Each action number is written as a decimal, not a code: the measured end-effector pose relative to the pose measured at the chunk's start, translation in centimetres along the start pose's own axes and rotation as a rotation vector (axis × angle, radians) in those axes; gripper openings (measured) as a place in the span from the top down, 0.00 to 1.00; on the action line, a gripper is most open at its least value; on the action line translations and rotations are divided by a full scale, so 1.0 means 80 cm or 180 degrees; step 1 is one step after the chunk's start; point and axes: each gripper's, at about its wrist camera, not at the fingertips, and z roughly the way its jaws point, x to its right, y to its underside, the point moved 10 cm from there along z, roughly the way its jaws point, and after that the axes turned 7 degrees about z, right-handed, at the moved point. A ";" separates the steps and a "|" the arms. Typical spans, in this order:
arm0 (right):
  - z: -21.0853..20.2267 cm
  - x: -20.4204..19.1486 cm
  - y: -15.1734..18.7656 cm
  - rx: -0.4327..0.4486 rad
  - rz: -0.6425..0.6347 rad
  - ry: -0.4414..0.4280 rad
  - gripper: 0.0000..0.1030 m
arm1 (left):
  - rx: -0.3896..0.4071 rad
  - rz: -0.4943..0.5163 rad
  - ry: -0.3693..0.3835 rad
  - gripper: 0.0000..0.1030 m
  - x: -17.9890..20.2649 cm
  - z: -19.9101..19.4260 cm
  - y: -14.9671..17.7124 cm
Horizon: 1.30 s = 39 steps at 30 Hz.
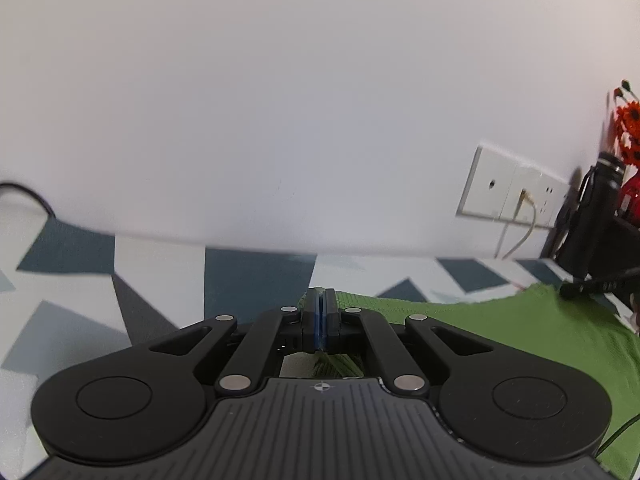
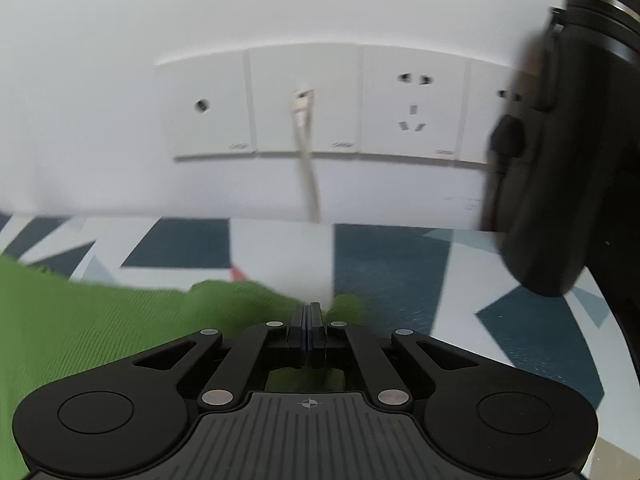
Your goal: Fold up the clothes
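Note:
A green ribbed garment [image 1: 500, 328] lies on a cloth patterned in white, grey and dark blue [image 1: 160, 276]. In the left wrist view my left gripper [image 1: 320, 294] is shut on the garment's left edge, and green fabric shows under the jaws. The garment spreads away to the right from there. In the right wrist view the same green garment [image 2: 80, 320] fills the lower left. My right gripper [image 2: 310, 306] is shut on its right edge, with green folds bunched on both sides of the fingertips.
A white wall [image 1: 280, 100] stands close behind the patterned surface. It carries a row of white sockets [image 2: 312, 100] with a pale cable [image 2: 308, 176] plugged in. A black bottle [image 2: 560, 160] stands near on the right, by red flowers [image 1: 628, 128].

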 end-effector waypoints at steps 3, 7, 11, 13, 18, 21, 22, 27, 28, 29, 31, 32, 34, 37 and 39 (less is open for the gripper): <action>-0.026 0.000 0.004 0.0017 0.0059 -0.0092 0.34 | -0.0140 -0.0014 0.0044 0.91 0.004 0.006 0.006; -0.069 -0.010 0.025 -0.0098 -0.0157 -0.0186 0.32 | -0.0184 -0.0124 0.0049 0.50 0.003 -0.009 -0.004; -0.118 -0.014 0.050 -0.0218 -0.0169 -0.0359 0.32 | -0.0080 -0.0078 0.0141 0.43 0.015 -0.046 -0.017; -0.138 -0.010 0.064 -0.0289 -0.0120 -0.0415 0.33 | -0.0060 -0.0130 0.0266 0.43 0.024 -0.068 -0.016; -0.176 -0.010 0.108 -0.0441 -0.0113 -0.0595 0.39 | -0.0445 -0.0208 0.0442 0.43 0.042 -0.115 0.033; -0.180 -0.012 0.131 -0.0492 -0.0094 -0.0645 0.45 | -0.0629 -0.0296 0.0584 0.42 0.063 -0.143 0.068; -0.180 -0.010 0.136 -0.0488 -0.0052 -0.0632 0.48 | -0.0686 -0.0338 0.0623 0.42 0.069 -0.147 0.078; -0.189 0.010 0.142 -0.0386 0.0289 -0.0735 0.79 | -0.0879 -0.0262 0.0613 0.47 0.087 -0.151 0.117; -0.193 0.015 0.143 -0.0376 0.0330 -0.0761 0.81 | -0.0841 -0.0222 0.0628 0.75 0.088 -0.154 0.119; -0.197 0.019 0.144 -0.0366 0.0360 -0.0781 0.86 | -0.0850 -0.0258 0.0666 0.83 0.086 -0.154 0.122; -0.203 0.026 0.147 -0.0369 0.0369 -0.0776 0.86 | -0.0836 -0.0371 0.0697 0.83 0.079 -0.157 0.122; -0.205 0.028 0.149 -0.0384 0.0379 -0.0784 0.86 | -0.0842 -0.0372 0.0684 0.83 0.076 -0.157 0.123; -0.206 0.029 0.153 -0.0418 0.0362 -0.0771 0.83 | -0.0867 -0.0358 0.0656 0.83 0.074 -0.159 0.124; -0.209 0.026 0.150 -0.0387 0.0249 -0.0631 0.54 | -0.0915 -0.0348 0.0523 0.64 0.073 -0.159 0.120; -0.212 0.024 0.140 -0.0273 0.0248 -0.0597 0.23 | -0.0843 -0.0318 0.0337 0.29 0.069 -0.159 0.111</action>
